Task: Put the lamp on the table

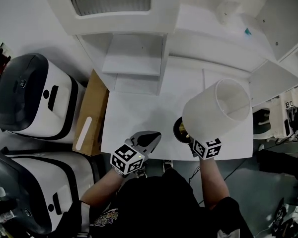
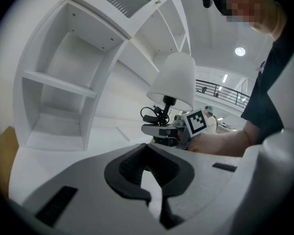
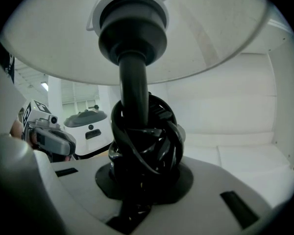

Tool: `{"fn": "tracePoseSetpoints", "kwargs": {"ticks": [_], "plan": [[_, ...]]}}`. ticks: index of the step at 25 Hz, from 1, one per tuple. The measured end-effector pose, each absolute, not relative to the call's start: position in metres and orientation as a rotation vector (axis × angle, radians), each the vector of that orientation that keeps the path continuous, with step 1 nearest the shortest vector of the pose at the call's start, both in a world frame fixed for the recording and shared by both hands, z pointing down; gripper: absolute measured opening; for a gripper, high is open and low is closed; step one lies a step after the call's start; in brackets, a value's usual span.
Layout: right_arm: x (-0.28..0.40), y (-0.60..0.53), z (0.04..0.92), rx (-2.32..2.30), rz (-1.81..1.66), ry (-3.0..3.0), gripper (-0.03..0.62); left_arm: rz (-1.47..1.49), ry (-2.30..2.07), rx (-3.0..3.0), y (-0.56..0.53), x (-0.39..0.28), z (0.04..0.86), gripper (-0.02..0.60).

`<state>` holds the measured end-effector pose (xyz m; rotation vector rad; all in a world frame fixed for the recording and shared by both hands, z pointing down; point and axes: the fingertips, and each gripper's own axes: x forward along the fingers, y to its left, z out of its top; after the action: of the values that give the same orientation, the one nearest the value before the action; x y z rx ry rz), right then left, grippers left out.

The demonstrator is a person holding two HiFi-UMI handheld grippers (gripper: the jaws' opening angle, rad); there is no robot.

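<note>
Right gripper (image 3: 137, 182): clamped on the lamp (image 3: 137, 43) low on its stem (image 3: 134, 84), and there it is, the fingers pressed in on the black cord (image 3: 149, 133) that is wound round the stem

Where the lamp sits: the wound stem is held between the right fingers, and the white shade (image 1: 219, 109) is carried just above and ahead of them; from the head view it is seen tilted, its open top turned up toward the camera

Left gripper (image 2: 150, 175): fingers a little apart, nothing held between them; the lamp (image 2: 172, 80) and the right gripper (image 2: 162, 130) are seen well ahead of these fingers, to their right

Table (image 1: 134, 114): white and bare ahead of the left gripper (image 1: 150, 138), with the white shelf unit (image 1: 134, 58) beyond it

Done so far: the lamp has been picked up and is held over the near part of the table by the right gripper (image 1: 191, 142)

Base (image 1: 181, 130): glimpsed dark and round just beside the right fingers; whether it touches the tabletop cannot be told from any view

What is left, as judged: the lamp to be brought upright, the base to be set flat on the table, the grip to be let go

Stage: judged to be past halfway, placement not yet finished
</note>
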<state>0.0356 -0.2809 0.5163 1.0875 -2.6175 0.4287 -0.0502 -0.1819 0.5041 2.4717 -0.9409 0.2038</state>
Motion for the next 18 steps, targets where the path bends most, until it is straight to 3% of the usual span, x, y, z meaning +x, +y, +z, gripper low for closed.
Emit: {"fn": "tracePoseSetpoints", "kwargs": {"ticks": [18], "plan": [[0.054,-0.356,0.566,0.965,0.432,-2.642,0.071,0.203,-0.980,2.493,-0.224,-0.009,0.532,0.008]]}}
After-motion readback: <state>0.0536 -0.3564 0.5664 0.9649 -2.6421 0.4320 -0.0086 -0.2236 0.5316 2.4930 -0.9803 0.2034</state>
